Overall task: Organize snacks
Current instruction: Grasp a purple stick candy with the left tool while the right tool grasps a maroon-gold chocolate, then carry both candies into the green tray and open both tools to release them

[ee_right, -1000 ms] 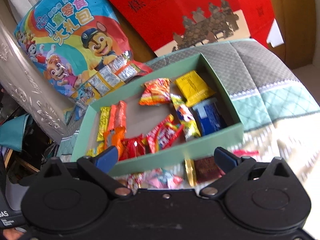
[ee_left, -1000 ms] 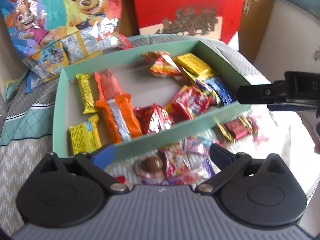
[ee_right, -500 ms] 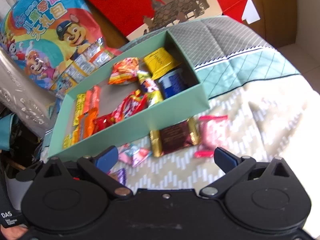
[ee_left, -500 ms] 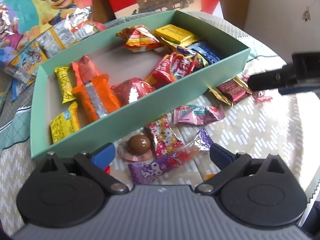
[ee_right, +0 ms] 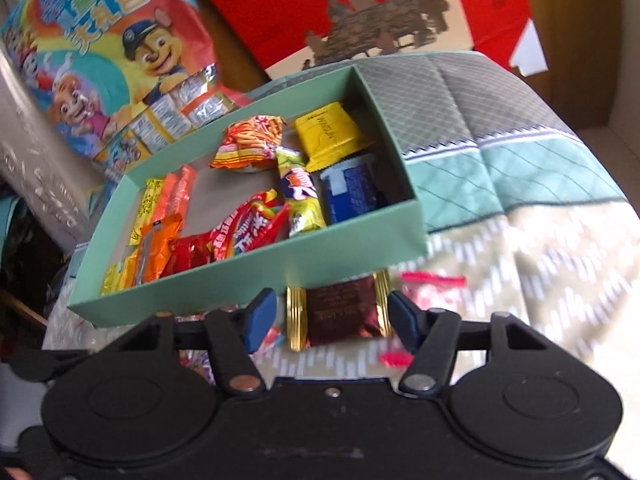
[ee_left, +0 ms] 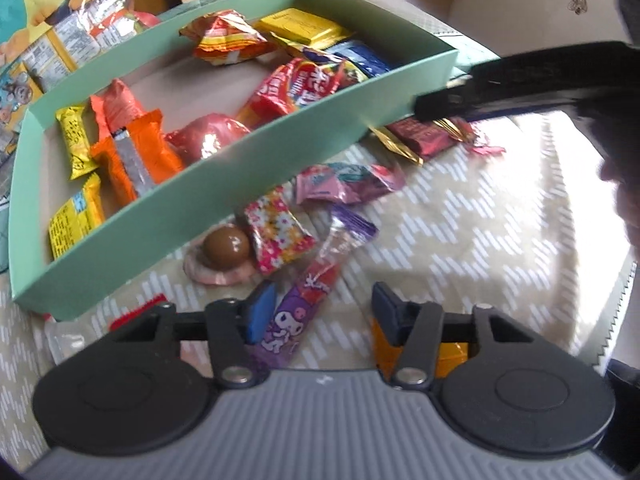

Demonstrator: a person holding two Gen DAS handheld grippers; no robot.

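Note:
A mint green box (ee_left: 248,184) (ee_right: 248,268) holds several wrapped snacks. Loose snacks lie on the cloth in front of it. My left gripper (ee_left: 320,314) is open, low over a purple cartoon candy stick (ee_left: 308,296); a chocolate ball (ee_left: 225,245) and a floral packet (ee_left: 276,236) lie just beyond. My right gripper (ee_right: 332,320) is open with its fingers on either side of a dark red, gold-edged chocolate packet (ee_right: 340,312). A pink candy (ee_right: 432,292) lies to its right. The right gripper's finger (ee_left: 500,84) shows in the left wrist view above that packet (ee_left: 424,136).
A cartoon-dog gift bag (ee_right: 108,60) and a red paper bag (ee_right: 360,4) stand behind the box. A pink-teal packet (ee_left: 344,182) lies on the patterned cloth (ee_left: 480,240). An orange wrapper (ee_left: 452,354) lies under my left gripper's right finger.
Both grippers have dropped lower and closer to the loose snacks. The left now hangs over the purple stick; the right now straddles the dark red packet.

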